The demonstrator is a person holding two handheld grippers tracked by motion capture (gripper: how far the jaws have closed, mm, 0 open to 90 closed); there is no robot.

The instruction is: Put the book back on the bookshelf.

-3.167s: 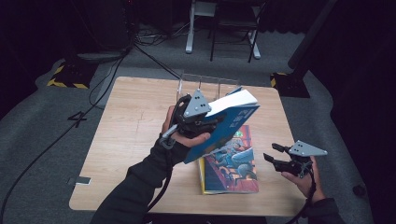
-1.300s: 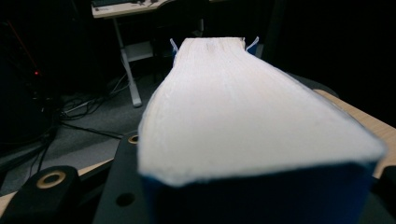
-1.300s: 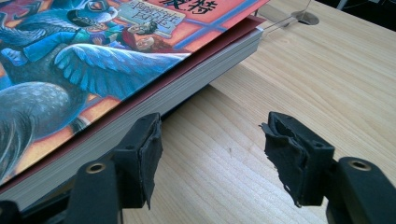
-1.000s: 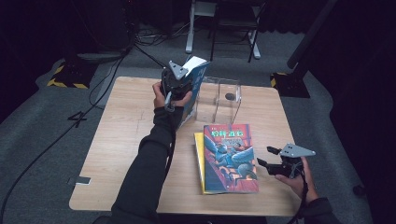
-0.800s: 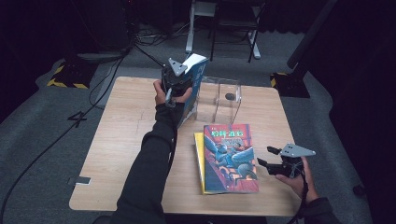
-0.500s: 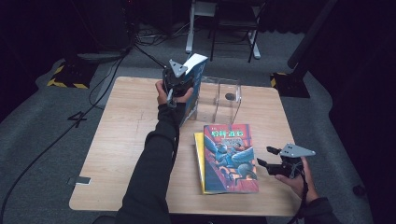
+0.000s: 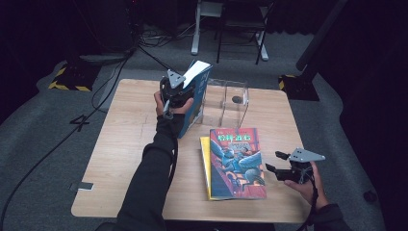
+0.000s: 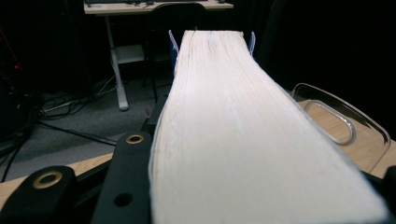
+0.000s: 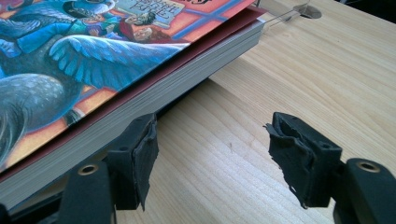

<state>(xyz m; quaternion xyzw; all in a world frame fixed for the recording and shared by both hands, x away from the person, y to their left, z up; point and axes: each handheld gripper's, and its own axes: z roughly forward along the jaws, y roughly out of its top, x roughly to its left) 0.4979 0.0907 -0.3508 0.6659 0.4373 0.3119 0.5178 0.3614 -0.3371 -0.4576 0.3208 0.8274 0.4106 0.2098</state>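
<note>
Our left gripper (image 7: 177, 91) clamps a thick blue-covered book (image 7: 195, 103), upright beside the clear rack (image 7: 234, 98), its cream page block (image 8: 233, 130) finely ridged. Our right gripper (image 7: 281, 171) rests with jaws apart beside the glossy illustrated book (image 7: 236, 162) on the wooden table (image 7: 125, 139).

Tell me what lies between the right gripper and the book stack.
Bare wood only. In the right gripper view, the right gripper stands open beside the book stack, its near jaw almost at the page edges, with plain table between them.
</note>
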